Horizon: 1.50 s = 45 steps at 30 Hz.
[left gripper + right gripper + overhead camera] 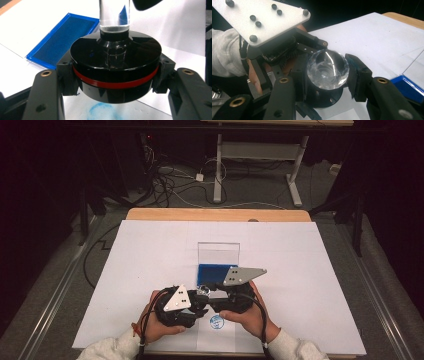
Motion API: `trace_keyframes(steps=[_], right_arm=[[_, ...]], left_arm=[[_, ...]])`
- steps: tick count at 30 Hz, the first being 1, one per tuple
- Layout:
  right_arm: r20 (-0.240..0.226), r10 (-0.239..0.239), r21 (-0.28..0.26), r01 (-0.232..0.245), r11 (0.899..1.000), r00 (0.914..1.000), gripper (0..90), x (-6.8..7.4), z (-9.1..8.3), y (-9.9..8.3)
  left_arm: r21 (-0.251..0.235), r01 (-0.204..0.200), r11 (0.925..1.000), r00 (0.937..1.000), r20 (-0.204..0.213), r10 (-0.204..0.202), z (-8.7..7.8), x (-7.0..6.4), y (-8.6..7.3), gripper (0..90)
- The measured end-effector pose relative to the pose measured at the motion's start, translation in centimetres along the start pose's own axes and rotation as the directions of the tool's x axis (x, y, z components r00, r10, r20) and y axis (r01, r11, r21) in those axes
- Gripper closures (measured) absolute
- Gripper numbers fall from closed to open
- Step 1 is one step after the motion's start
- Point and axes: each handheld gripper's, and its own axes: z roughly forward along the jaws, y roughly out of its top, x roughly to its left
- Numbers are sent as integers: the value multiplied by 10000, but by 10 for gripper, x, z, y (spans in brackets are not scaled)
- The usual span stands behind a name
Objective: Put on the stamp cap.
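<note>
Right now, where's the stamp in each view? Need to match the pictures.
High view: the stamp sits low centre, between the two claws, mostly hidden by them.
Left gripper view: centre, its black round base with a red band held between the left claw's jaws, clear handle rising up.
Right gripper view: centre, clear knob end-on between the right claw's jaws.
Shared landmark: the blue ink pad.

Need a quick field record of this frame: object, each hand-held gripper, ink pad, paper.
object: round black stamp with red band and clear handle
left hand-held gripper: jaws clamped on the stamp's black base
right hand-held gripper: jaws on either side of the clear handle knob; contact not certain
ink pad: blue, open, lying beyond the stamp
paper: white sheet carrying a round blue print beneath the stamp
</note>
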Motion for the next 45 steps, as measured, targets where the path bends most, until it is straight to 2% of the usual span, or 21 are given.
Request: trace_keyframes(steps=[5, 9, 16, 24, 27, 28, 31, 38, 40, 43, 45], right_arm=[[119, -32, 58, 31, 10000, 9999, 569, 2, 2, -1], [-45, 265, -132, -266, 9996, 9996, 570, -2, 0, -2], [-39, 450, -131, -450, 9989, 9990, 570, -4, 2, -4], [215, 173, 2, -173, 9999, 9996, 571, -1, 4, -4], [262, 26, 62, -28, 10000, 9997, 571, 0, 4, -4], [246, 49, 94, -52, 9999, 9997, 571, 0, 4, -4], [223, 77, 138, -80, 9999, 9997, 571, 0, 4, -5], [164, 128, 138, -130, 9998, 9998, 572, -3, 5, -7], [160, 214, 157, -217, 9996, 9996, 572, -4, 5, -8], [270, 302, 157, -307, 9994, 9992, 572, -5, 7, -10], [361, 375, 190, -382, 9991, 9986, 571, -5, 7, -9]], left_arm=[[-52, 130, 9999, 9999, 29, -130, 0, 0, -1, 363], [-253, 217, 9994, 9997, 115, -214, -2, 1, -1, 363], [-149, 248, 9996, 9997, 74, -247, -2, 1, -2, 363], [-201, 625, 9978, 9971, 447, -615, 0, 3, -4, 363], [-137, 504, 9986, 9981, 352, -499, 0, 2, -4, 364], [-55, 344, 9994, 9993, 131, -343, -1, 0, -3, 364], [97, 68, 9999, 9999, -157, -67, -1, -1, -2, 363], [72, 121, 9999, 9999, -109, -120, -2, -1, -3, 363], [165, 216, 9996, 9998, 14, -217, 0, 1, -4, 363], [117, 487, 9987, 9983, 329, -491, 4, 5, -5, 362], [-122, 493, 9987, 9984, 279, -489, 5, 4, -7, 361]])
